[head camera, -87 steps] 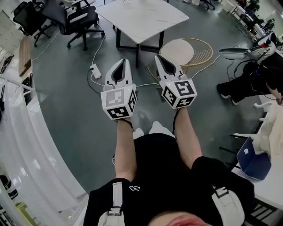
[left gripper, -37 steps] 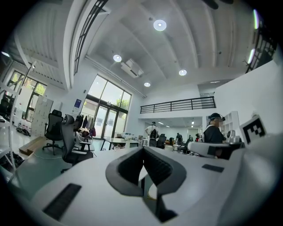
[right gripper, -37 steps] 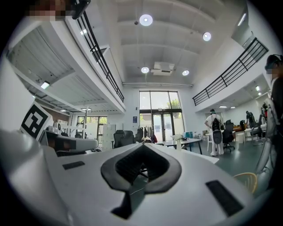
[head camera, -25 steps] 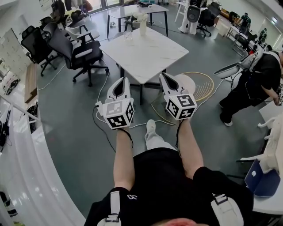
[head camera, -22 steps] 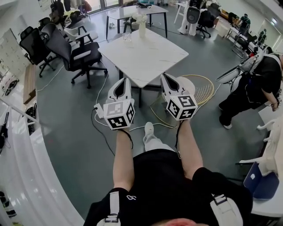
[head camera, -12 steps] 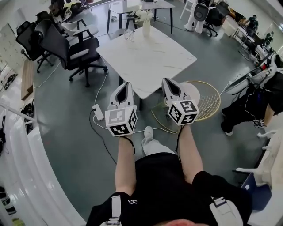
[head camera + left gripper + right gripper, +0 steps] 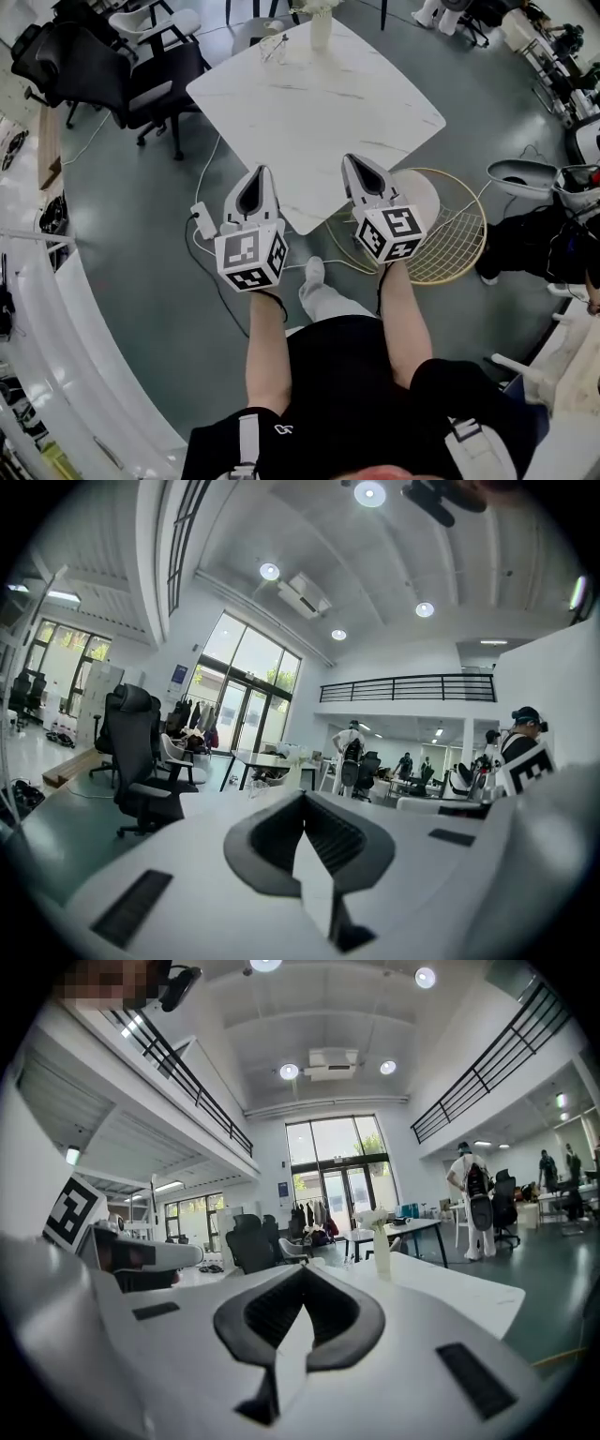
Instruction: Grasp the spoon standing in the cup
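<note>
A clear glass cup stands near the far left corner of the white marble table; it is too small for me to make out a spoon in it. Beside it is a white vase. My left gripper and right gripper are held side by side at the table's near edge, far short of the cup. Both are shut and hold nothing. In the left gripper view the cup shows just beyond the shut left gripper. In the right gripper view the vase rises past the shut right gripper.
Black office chairs stand left of the table. A round gold wire frame sits at the table's right, with a person bent over beyond it. A power strip and cables lie on the grey floor. A white curved counter runs along the left.
Both grippers have come forward together with the person. The table, once well ahead, now lies directly under and in front of the jaws. Both stayed shut.
</note>
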A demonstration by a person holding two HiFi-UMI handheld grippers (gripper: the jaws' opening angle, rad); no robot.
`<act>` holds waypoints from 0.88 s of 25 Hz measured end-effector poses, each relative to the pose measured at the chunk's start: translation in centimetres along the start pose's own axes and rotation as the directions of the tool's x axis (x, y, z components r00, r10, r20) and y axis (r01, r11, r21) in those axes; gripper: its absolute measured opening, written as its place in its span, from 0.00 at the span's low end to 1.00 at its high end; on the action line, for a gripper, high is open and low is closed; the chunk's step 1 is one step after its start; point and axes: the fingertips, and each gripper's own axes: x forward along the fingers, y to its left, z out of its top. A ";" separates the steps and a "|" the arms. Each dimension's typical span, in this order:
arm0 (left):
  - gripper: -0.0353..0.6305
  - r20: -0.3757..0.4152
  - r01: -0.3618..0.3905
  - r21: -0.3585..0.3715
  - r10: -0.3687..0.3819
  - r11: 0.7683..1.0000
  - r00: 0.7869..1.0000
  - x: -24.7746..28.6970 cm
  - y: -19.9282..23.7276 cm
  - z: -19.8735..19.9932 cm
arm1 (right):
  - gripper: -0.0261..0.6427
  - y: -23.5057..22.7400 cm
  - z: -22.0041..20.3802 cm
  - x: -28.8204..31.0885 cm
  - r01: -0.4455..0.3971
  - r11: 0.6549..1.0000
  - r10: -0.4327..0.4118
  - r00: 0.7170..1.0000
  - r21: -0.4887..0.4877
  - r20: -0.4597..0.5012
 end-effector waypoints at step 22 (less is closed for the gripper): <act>0.08 -0.070 0.040 -0.006 -0.040 0.999 0.997 13.8 0.7 -0.2 | 0.05 -7.9 0.6 9.8 0.018 0.999 -0.017 0.999 0.048 -0.035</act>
